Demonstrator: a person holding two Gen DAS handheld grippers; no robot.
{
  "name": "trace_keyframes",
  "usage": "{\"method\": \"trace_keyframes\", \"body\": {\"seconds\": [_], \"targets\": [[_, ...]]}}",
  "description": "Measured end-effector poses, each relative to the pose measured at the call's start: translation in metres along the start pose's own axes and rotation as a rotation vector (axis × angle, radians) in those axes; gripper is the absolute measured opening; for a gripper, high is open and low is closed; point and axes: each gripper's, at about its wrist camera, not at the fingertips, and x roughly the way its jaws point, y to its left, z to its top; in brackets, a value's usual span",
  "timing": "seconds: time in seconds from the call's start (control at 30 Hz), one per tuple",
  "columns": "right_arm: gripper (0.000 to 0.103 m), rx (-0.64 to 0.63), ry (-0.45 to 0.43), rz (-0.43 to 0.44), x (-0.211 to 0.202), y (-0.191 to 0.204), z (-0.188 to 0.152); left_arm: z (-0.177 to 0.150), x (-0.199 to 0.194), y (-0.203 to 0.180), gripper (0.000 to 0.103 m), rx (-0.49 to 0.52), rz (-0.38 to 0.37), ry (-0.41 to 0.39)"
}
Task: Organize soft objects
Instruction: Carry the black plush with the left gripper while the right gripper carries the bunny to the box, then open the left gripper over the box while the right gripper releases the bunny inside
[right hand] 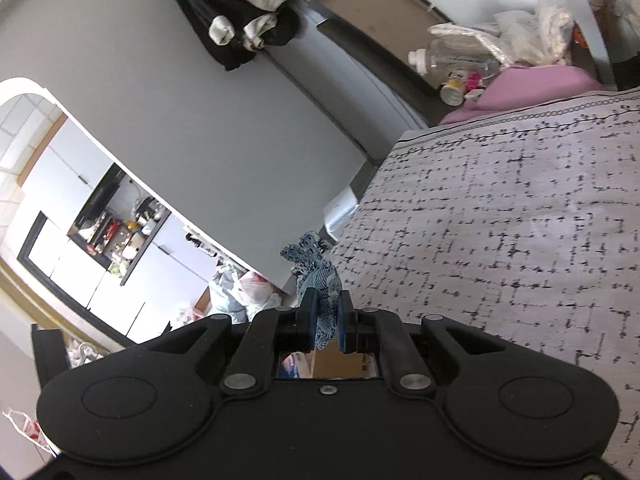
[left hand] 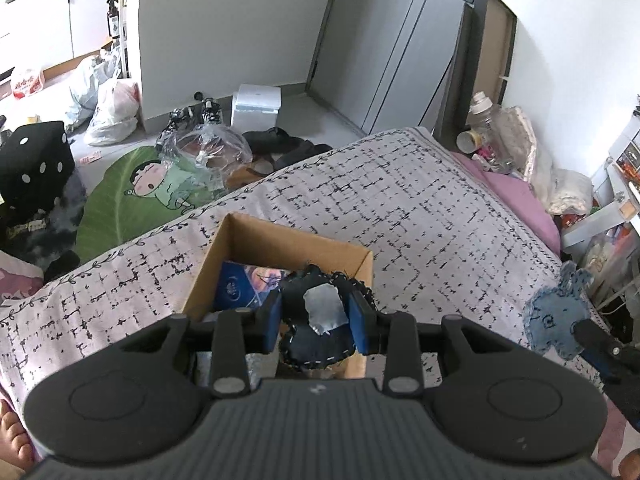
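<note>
The left tongs [left hand: 314, 320] pinch a dark navy stitched soft toy [left hand: 316, 332] with a grey patch on its front, the blue pads [left hand: 271, 322] pressed against both of its sides. The toy hangs just above the open top of a cardboard box [left hand: 236, 240], at the box's near right corner. The box sits on a bed [left hand: 420, 216] covered in a pale spread with a black dashed pattern, and a blue printed item [left hand: 240, 286] lies inside it.

The right tongs [right hand: 325, 316] clamp the lower part of a light blue denim soft toy [right hand: 316, 276], which sticks up between the fingers [right hand: 307, 320] with its frayed top standing free. From the left wrist view this denim toy [left hand: 556, 316] is held at the right edge of the bed, well apart from the box.

On the floor to the far left lie a green leaf-shaped mat [left hand: 132, 196] and plastic bags [left hand: 112, 114].
</note>
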Motion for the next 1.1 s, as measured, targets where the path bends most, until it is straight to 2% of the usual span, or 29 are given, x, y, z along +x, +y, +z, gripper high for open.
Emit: {"method": "trace_keyframes", "body": {"seconds": [0.63,0.83,1.1], "targets": [[0.01,-0.031,0.056,0.064,0.037,0.022,-0.011,-0.011,0.043,-0.001,0.038,-0.024,-0.023,0.074],[0.01,-0.051,0.077,0.09,0.054,0.032,-0.016,-0.01,0.047,0.009,0.051,-0.031,-0.018,0.093],[0.01,-0.078,0.118,0.093,0.077,0.045,-0.028,0.0,0.041,0.027,0.052,-0.05,0.005,0.069]]}}
